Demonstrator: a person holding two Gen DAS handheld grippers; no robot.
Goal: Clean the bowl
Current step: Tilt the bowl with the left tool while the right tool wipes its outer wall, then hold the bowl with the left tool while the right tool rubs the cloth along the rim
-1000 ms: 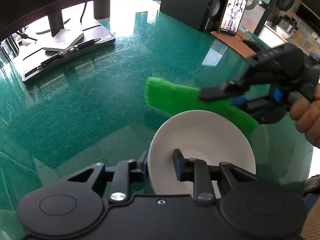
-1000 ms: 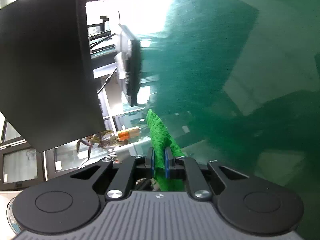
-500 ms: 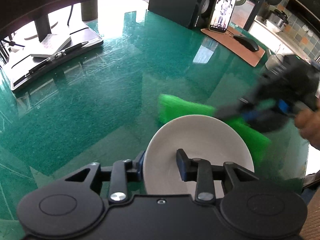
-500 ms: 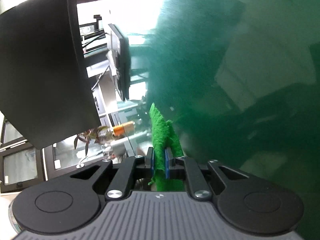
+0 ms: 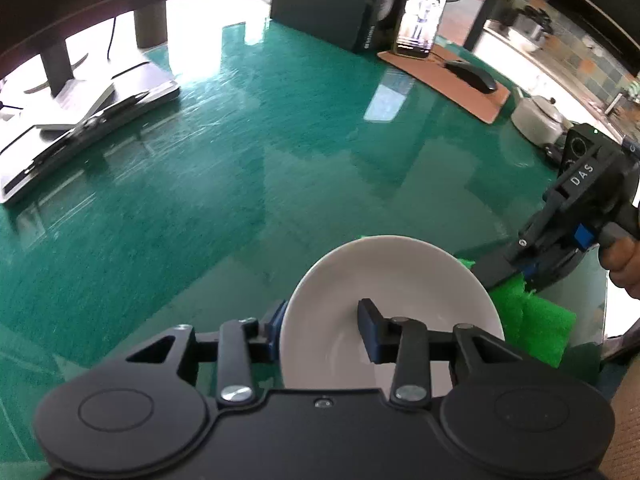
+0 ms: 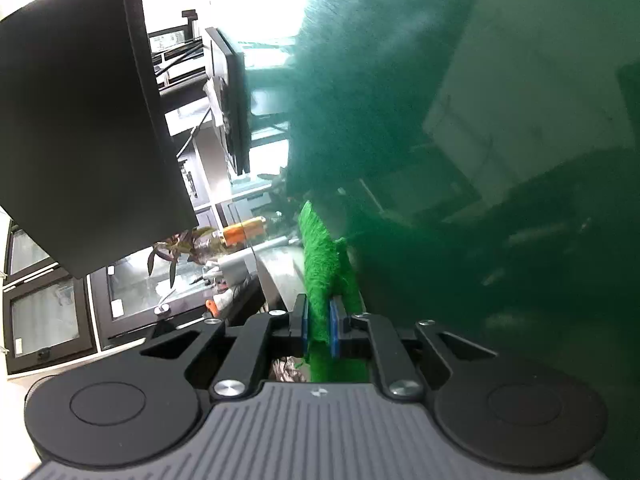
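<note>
Shifted toward the lower right of the frame since a second ago, the green cloth [image 5: 532, 320] lies behind the white bowl [image 5: 384, 292], clamped in the right claw [image 6: 319, 320]. Left claw [image 5: 324, 332], its jaws just widening, straddles the bowl's rim, low on the green bench [image 5: 240, 200].

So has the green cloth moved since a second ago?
Yes. In the left wrist view the green cloth, clamped in the right gripper, has slid from behind the white bowl to its right side, toward the table edge.
</note>
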